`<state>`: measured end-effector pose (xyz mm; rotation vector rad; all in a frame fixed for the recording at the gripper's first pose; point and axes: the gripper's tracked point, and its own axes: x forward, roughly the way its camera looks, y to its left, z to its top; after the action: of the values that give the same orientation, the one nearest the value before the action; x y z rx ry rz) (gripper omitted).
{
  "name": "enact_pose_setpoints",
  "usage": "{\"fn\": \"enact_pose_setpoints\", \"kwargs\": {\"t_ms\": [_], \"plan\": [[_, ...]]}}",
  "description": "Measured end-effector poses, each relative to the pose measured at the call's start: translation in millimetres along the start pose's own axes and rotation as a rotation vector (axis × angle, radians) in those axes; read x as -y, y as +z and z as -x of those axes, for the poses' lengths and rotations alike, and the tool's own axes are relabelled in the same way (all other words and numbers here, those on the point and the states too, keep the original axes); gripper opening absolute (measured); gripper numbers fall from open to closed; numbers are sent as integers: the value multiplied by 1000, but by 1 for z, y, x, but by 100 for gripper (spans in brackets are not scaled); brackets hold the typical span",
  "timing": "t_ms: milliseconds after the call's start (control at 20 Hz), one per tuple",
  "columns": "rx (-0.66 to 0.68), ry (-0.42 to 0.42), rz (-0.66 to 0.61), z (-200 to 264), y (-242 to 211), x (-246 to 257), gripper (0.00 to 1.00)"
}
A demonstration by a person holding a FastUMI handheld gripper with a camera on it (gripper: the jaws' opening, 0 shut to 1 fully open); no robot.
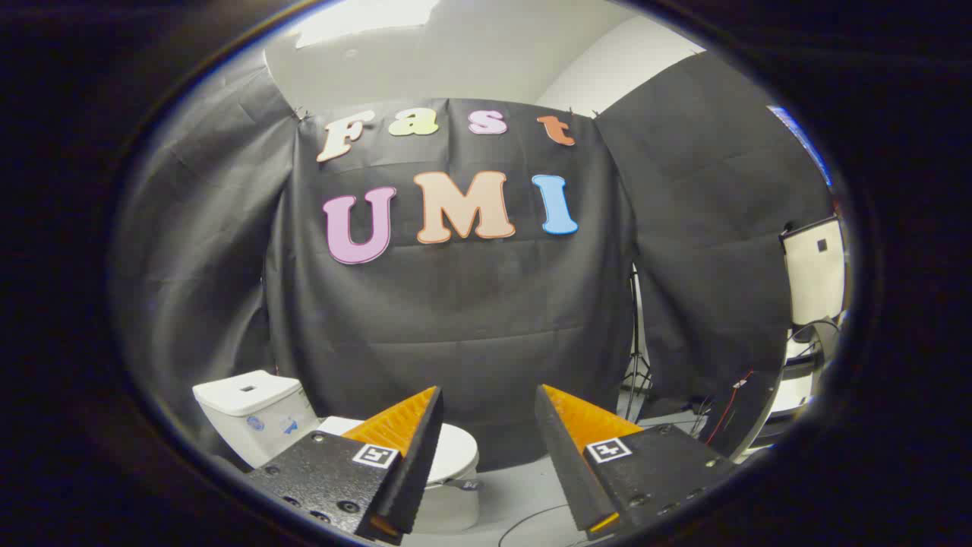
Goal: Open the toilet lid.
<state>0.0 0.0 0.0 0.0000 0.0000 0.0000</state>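
Currently held above the floor, well short of the toilet, gripper with jaws spread wide and nothing between them. Fingers each fitted with a ridged inner face and a square marker tag on the mount behind. Toilet located low and to the left, beyond and partly behind the left finger, standing on the pale floor against the black cloth wall. Tank at the far left, upright, with a flush button recessed in its top and small blue stickers on its front face. Lid down, flat over the bowl, visible as a white rounded edge just right of the left finger; front rim of the bowl below it. Small dark tab projecting from the front of the seat, under the lid edge. No contact between jaws and lid. Thin dark cable curving across the floor between the fingers. Tripod stand upright at the gap between two cloth panels, right of centre. White boxlike unit at the far right, with cables and dark equipment beneath it; details there too small to resolve.
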Motion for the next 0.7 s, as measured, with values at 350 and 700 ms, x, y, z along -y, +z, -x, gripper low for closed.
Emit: {"fn": "enact_pose_setpoints", "kwargs": {"t_ms": [350,700], "plan": [[-47,0,-13,-5,-12,3,75],[-79,-13,-12,-4,-17,4,75]]}}
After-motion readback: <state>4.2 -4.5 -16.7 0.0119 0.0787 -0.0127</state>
